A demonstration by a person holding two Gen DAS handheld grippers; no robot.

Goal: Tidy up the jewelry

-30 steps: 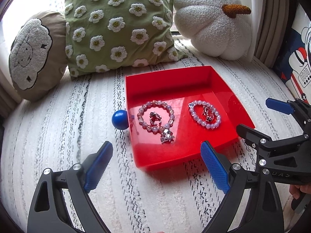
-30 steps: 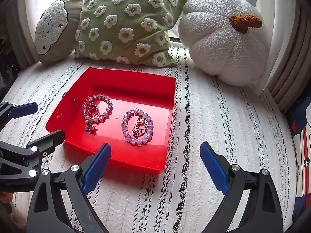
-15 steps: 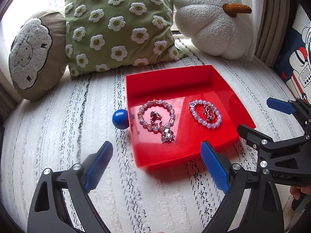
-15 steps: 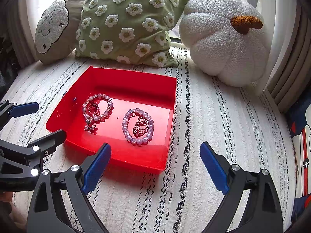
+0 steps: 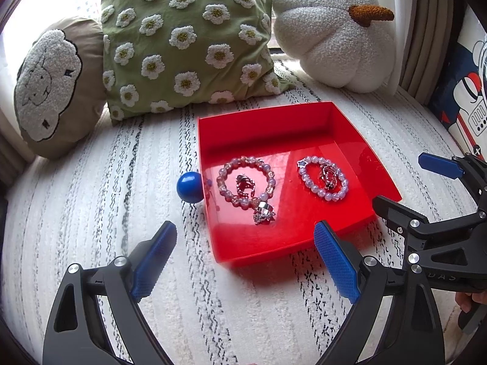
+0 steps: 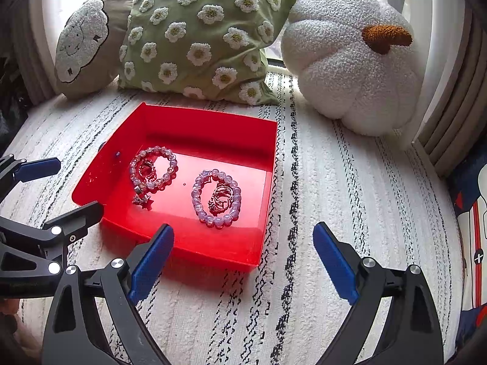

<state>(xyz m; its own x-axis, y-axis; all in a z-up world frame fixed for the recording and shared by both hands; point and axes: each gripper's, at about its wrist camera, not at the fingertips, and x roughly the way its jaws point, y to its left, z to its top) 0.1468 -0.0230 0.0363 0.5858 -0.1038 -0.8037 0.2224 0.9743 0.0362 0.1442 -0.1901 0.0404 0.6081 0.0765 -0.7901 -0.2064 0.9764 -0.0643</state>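
Observation:
A red tray [image 5: 268, 121] [image 6: 213, 115] rests on a white striped rug. Inside it lie two beaded bracelets: a pinkish one [image 5: 246, 182] [image 6: 153, 168] with a silver charm, and a lilac one [image 5: 322, 178] [image 6: 216, 198]. Small metal rings sit inside each bracelet loop. A blue ball [image 5: 189, 187] touches the tray's left wall outside. My left gripper [image 5: 243, 261] hovers open before the tray's near-left corner, holding nothing. My right gripper [image 6: 243, 261] hangs open at the tray's near-right corner, also empty. Each gripper shows at the edge of the other's view.
A green daisy cushion [image 5: 185, 39], a sheep cushion [image 5: 51, 82] and a white plush pumpkin [image 5: 331, 30] line the back. A printed cushion [image 5: 462, 97] stands at the right. Bare rug [image 6: 365, 197] stretches right of the tray.
Both grippers drifted very slightly; the tray sits a touch higher in the views. Nothing was taken hold of or let go.

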